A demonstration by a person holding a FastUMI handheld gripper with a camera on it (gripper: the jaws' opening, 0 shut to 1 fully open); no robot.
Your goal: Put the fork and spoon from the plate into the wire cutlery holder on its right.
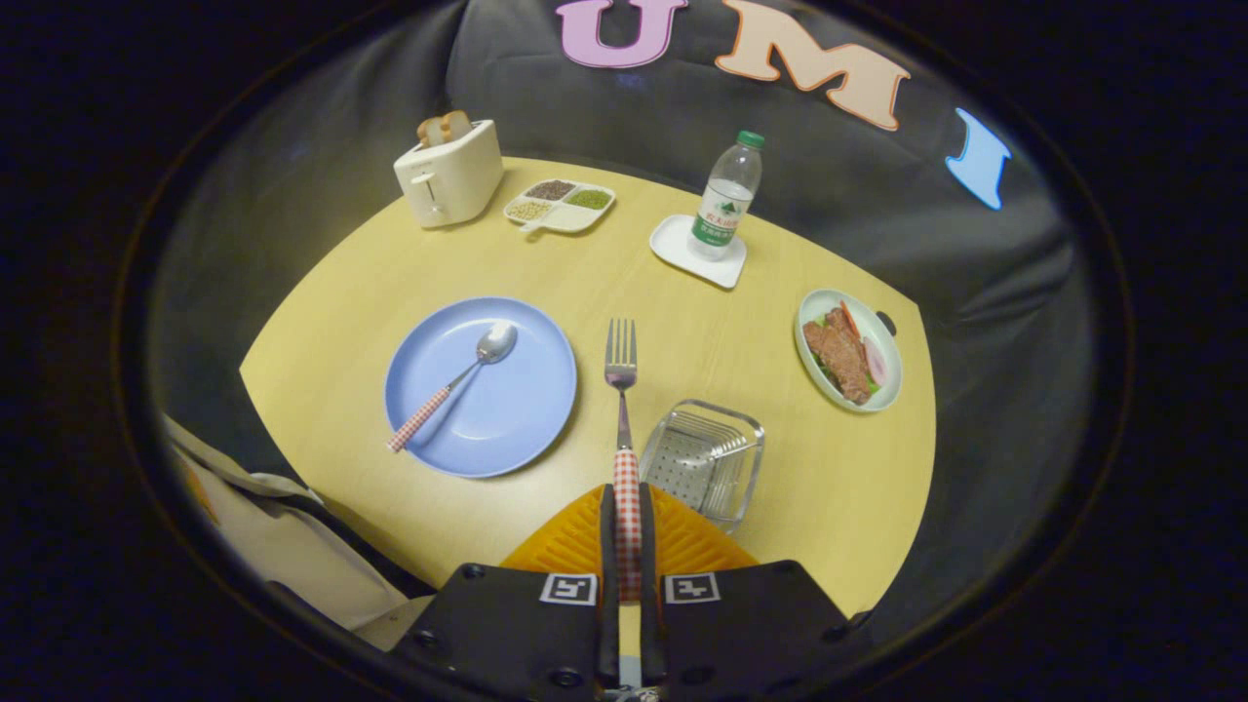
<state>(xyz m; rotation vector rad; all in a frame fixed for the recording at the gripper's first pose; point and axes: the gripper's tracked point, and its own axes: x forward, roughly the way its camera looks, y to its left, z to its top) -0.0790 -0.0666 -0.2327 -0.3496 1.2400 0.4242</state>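
Note:
My gripper (628, 507) is shut on the fork (622, 390) by its red-checked handle, both fingers pressing it. The fork points straight ahead, tines up, held above the yellow table between the plate and the holder. The blue plate (526, 409) lies to the left of the fingers and holds the spoon (458, 378), whose red-checked handle points toward the plate's near left rim. The wire cutlery holder (704, 462) stands just right of the fingers, below the fork, and looks empty.
A bowl of meat and vegetables (848, 349) sits to the right of the holder. Farther back are a water bottle (727, 197) on a white coaster, a divided dish of grains (560, 205) and a toaster (448, 175) with bread. A person's sleeve (263, 526) shows at near left.

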